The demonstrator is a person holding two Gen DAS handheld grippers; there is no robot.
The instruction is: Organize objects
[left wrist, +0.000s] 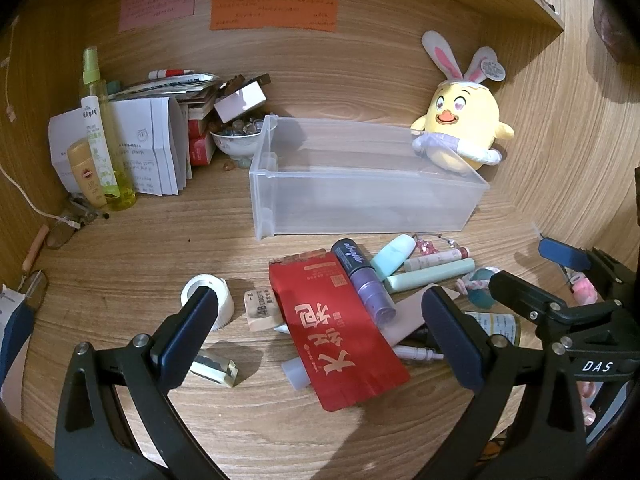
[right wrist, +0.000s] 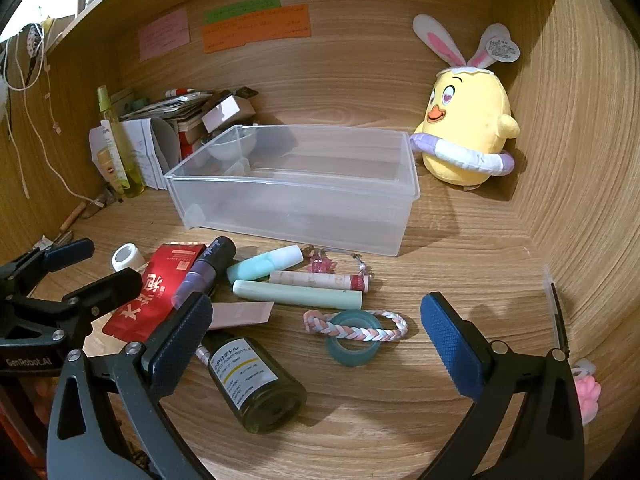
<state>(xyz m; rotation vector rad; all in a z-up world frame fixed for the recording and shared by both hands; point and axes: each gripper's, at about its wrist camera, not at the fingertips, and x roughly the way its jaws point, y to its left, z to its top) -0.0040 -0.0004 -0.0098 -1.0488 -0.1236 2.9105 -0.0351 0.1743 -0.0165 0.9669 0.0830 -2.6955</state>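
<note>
A clear plastic bin [left wrist: 360,204] [right wrist: 296,216] stands empty on the wooden desk. In front of it lie a red pouch [left wrist: 340,328] [right wrist: 152,296], a purple tube [left wrist: 366,280] [right wrist: 204,270], mint tubes [left wrist: 430,276] [right wrist: 296,294], a dark green bottle [right wrist: 256,384], a teal tape ring [right wrist: 352,338] and a braided band [right wrist: 390,326]. My left gripper [left wrist: 320,320] is open above the red pouch. My right gripper [right wrist: 316,332] is open around the tape ring and band, above them.
A yellow plush chick [left wrist: 460,128] [right wrist: 468,132] sits by the right wall behind the bin. Bottles, papers and a bowl of marbles [left wrist: 236,136] crowd the back left corner. A white tape roll [left wrist: 208,296] and an eraser [left wrist: 262,308] lie left of the pouch.
</note>
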